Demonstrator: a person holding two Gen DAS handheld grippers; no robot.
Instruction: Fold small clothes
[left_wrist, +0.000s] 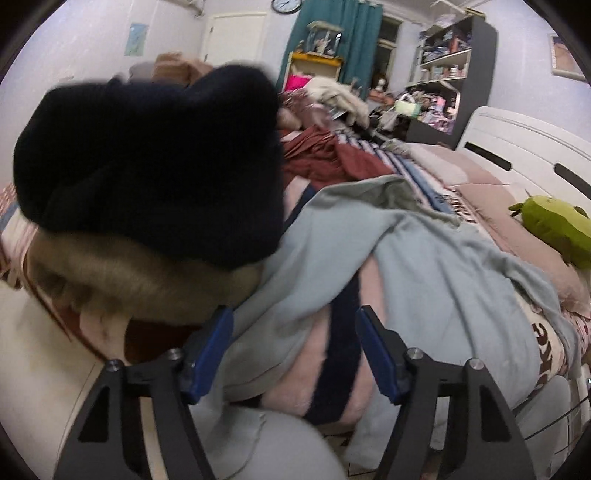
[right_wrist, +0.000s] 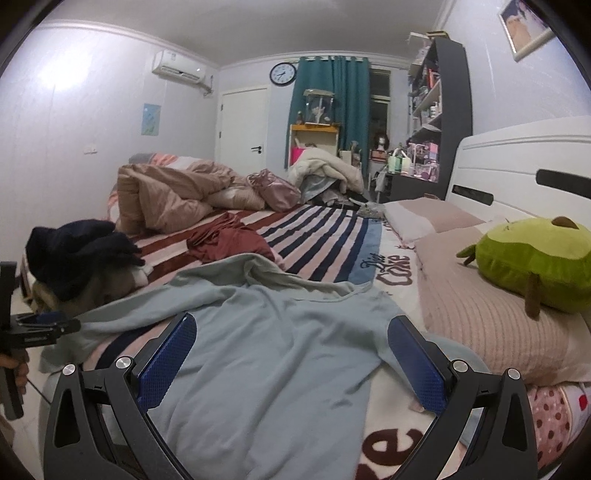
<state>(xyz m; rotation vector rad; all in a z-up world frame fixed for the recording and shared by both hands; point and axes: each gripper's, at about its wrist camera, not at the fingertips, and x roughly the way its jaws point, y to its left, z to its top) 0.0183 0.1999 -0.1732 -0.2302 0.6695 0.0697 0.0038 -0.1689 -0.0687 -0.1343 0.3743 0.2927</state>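
Left wrist view: my left gripper (left_wrist: 295, 354) hangs released, its two blue pads (left_wrist: 212, 354) spread wide with nothing between them. Directly ahead of the fingertips lies the light blue top (left_wrist: 424, 266), the garment to be folded; its cloth drapes from the left pad across and beyond the right one, rumpled, with one flap turned back to show a greyer inner face. Beneath it I see the striped blanket (left_wrist: 332, 354), pink with a dark band running between the pads. Ahead and left of the left pad sits a dark navy garment (left_wrist: 147, 162), blurred, resting on a beige furry piece (left_wrist: 140, 284). Farther ahead lies a maroon garment (left_wrist: 325, 155). Far to the right of the gripper rests a green plush toy (left_wrist: 554, 229).

Right wrist view: my right gripper (right_wrist: 291, 354) is likewise released, pads well apart and empty. The light blue top (right_wrist: 266, 354) spreads flat between and ahead of the fingers, sleeves reaching left and right. The green plush toy (right_wrist: 535, 262) sits on a pink pillow (right_wrist: 480, 317) to the right. The maroon garment (right_wrist: 229, 240) lies ahead on the striped blanket (right_wrist: 325, 236). At the far left I see the left gripper (right_wrist: 44, 328) in side view.
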